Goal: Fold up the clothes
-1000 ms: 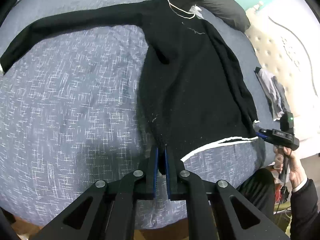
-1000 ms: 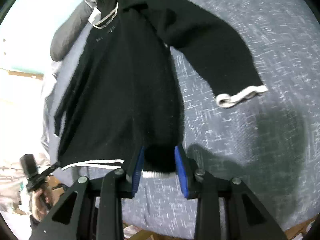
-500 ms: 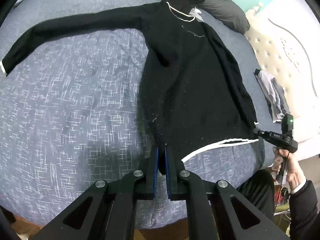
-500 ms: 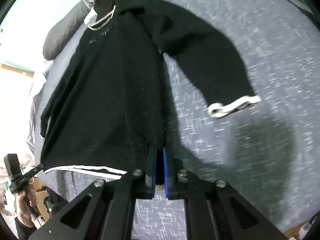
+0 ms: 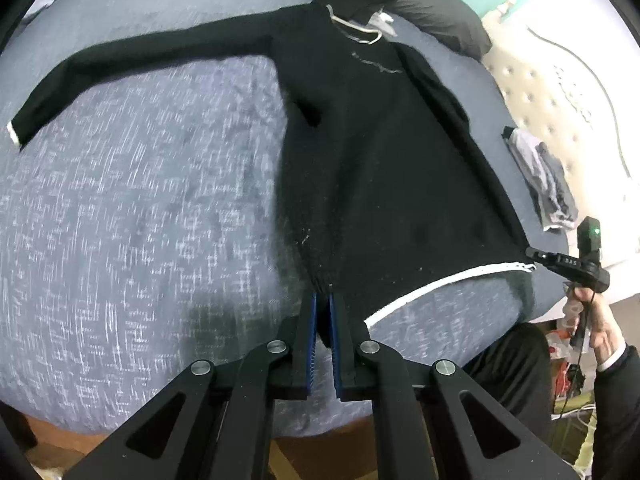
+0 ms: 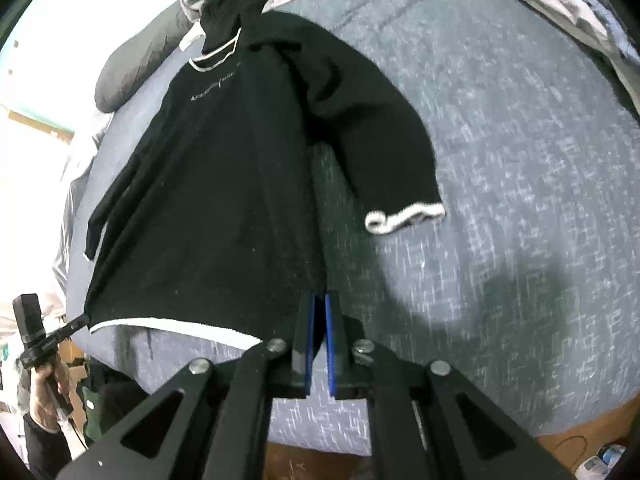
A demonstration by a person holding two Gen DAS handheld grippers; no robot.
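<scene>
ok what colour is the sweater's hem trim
White, on a black sweater; hem trim clearest in the right wrist view.

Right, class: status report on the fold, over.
Left gripper and right gripper shut on black sweater hem corners. Sweater flat on bed. Nothing obstructing.

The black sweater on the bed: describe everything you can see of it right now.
The black sweater looks like a knit, with white trim at neckline, cuffs and hem, and faint pale lettering across the chest. It lies face up on the blue-grey bedspread, collar toward the dark pillow. One sleeve stretches straight out; the other lies along the body. The left gripper and right gripper are each shut on a bottom hem corner, holding the hem at the bed's edge.
</scene>
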